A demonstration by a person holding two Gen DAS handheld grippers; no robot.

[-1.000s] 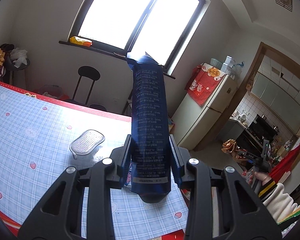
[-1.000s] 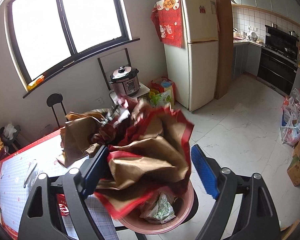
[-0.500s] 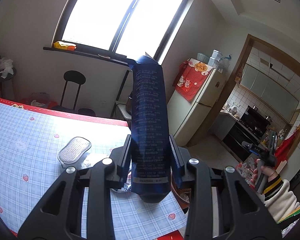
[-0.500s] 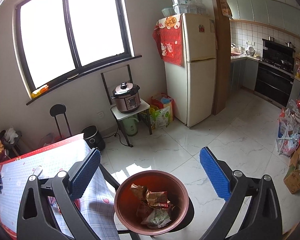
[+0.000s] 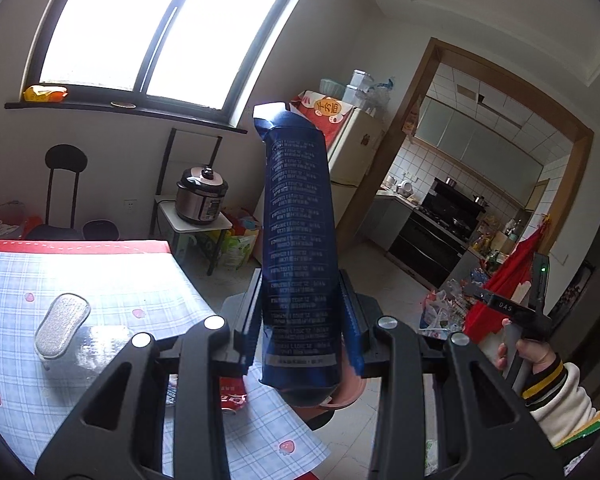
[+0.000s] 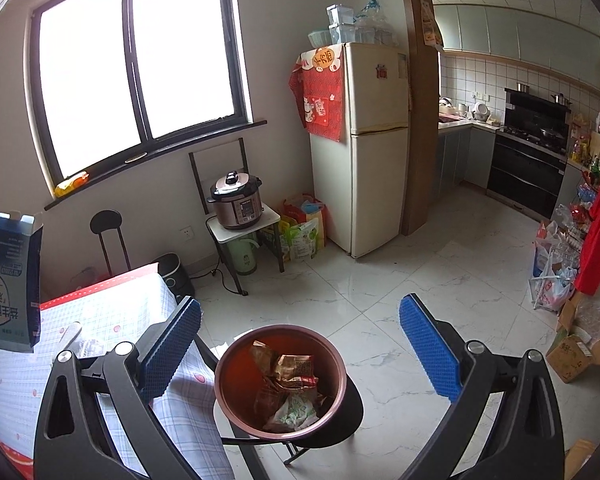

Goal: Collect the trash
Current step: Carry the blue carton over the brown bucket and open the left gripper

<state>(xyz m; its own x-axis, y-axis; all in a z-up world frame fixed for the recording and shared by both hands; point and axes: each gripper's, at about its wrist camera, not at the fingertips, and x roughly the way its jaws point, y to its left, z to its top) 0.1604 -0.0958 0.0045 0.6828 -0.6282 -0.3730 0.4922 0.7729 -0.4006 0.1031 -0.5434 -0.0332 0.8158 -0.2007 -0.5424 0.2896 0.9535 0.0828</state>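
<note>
My left gripper [image 5: 300, 280] is shut on a tall dark blue carton [image 5: 296, 208] that stands upright between its pads, its torn top flap up. Under the carton peeks the rim of a pink trash bin [image 5: 350, 392], past the table corner. In the right wrist view the same bin [image 6: 224, 384] sits on a black stool and holds crumpled brown and green wrappers [image 6: 292, 376]. My right gripper [image 6: 300, 304] hangs open above it with nothing between its blue pads. The carton [image 6: 8, 280] shows at the left edge, over the table.
A blue checked tablecloth [image 5: 100, 280] bears a silver scrubbing pad [image 5: 62, 320] and a red can [image 5: 232, 396] near its corner. A pressure cooker [image 6: 236, 200] on a small stand, a fridge [image 6: 364, 152], floor bags [image 6: 304, 232] and cardboard boxes [image 6: 576, 356] ring the tiled floor.
My right gripper let go of a crumpled brown and red paper, which now lies in the bin, and it rose. The left gripper swung right with the carton towards the table corner.
</note>
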